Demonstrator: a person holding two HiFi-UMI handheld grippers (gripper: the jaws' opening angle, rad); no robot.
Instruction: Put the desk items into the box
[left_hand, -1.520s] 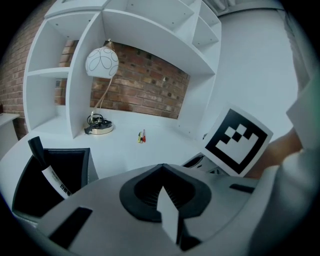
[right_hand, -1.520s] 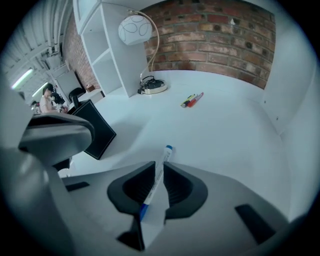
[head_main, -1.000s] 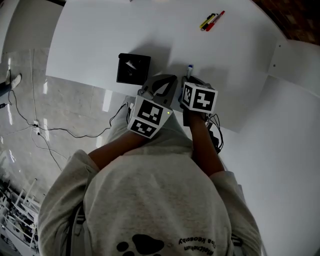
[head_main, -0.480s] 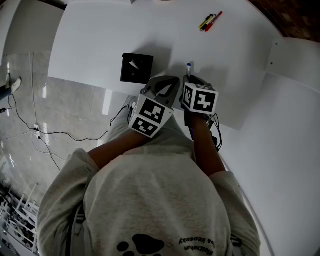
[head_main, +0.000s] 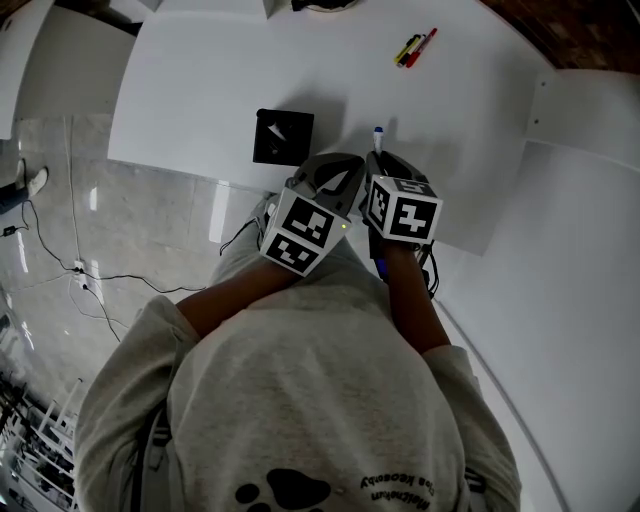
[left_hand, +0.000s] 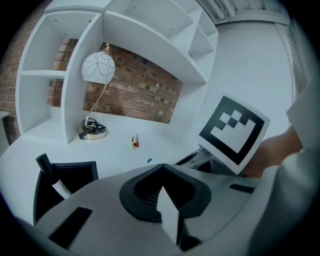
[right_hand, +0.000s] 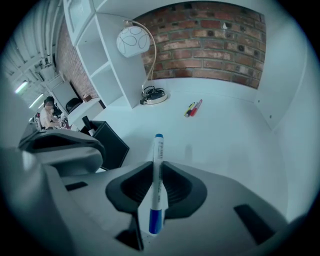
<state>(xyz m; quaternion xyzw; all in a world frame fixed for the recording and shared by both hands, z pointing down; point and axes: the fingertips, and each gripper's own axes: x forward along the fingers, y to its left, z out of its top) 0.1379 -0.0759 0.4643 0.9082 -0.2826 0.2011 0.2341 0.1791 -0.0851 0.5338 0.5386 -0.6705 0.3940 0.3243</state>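
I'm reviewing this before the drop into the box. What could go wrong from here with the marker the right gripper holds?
The right gripper pinches the marker mid-body, capped end sticking past the jaws; it may pivot or slip.
The left gripper sits between it and the black box, so reaching across risks a bump.
The box stands near the table edge; a nudge might push it off.

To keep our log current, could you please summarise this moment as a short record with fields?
Right hand-held gripper: shut on a blue-capped marker
Left hand-held gripper: shut, nothing between the jaws
Black box: on the white desk, black-capped marker standing inside
Not yet boxed: yellow and red markers, lying together at the desk's far side
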